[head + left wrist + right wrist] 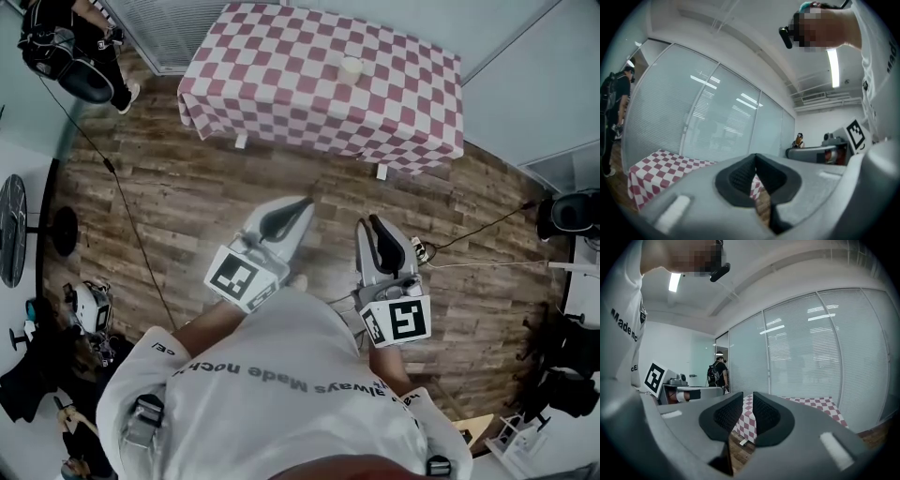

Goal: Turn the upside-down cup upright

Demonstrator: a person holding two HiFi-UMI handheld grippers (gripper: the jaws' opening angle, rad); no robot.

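Head view: small pale cup (352, 68) on checkered worktop (281, 84), well apart from left tongs (305, 202) and right tongs (373, 222), both clenched, empty. Cup likely light, rigid, tippable; grip across sidewall.

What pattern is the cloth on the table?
It's a red-and-white checked tablecloth; the head view shows it best.

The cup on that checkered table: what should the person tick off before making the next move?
1. Cup in sight on the checkered table: ok.
2. Cup seen to be upside down: cannot tell, too small.
3. Left gripper empty: ok, jaws together.
4. Right gripper empty: ok, jaws almost together.
5. Jaws open wide enough for a cup: not ok.
6. Grippers at the table: not ok, both over the wooden floor, short of it.
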